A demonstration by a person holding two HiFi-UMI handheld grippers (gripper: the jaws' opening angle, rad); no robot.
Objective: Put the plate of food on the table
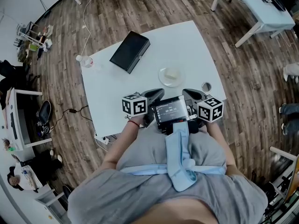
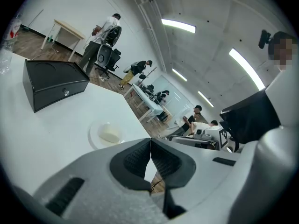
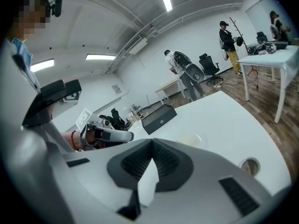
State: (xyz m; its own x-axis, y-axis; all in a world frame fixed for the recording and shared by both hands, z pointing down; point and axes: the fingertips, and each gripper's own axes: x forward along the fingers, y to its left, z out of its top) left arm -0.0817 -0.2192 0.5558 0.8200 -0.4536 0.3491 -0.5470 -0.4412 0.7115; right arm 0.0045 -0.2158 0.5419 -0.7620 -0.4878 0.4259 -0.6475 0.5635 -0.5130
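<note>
As the plate [image 1: 161, 76] sits on the table [image 1: 187, 45], jaws are clenched; left gripper [image 2: 150, 143], right gripper [image 3: 152, 146] apparently empty.

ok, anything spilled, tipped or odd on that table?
Nothing stands out. The plate sits flat on the table, food on it, nothing spilled. The black box sits closed. Only note: the bottle is close to the table's corner.

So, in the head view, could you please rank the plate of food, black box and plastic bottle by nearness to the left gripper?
From the left gripper:
1. Plate of food, just ahead, slightly right.
2. Black box, farther back, to the left.
3. Plastic bottle, far left, by the edge.
</note>
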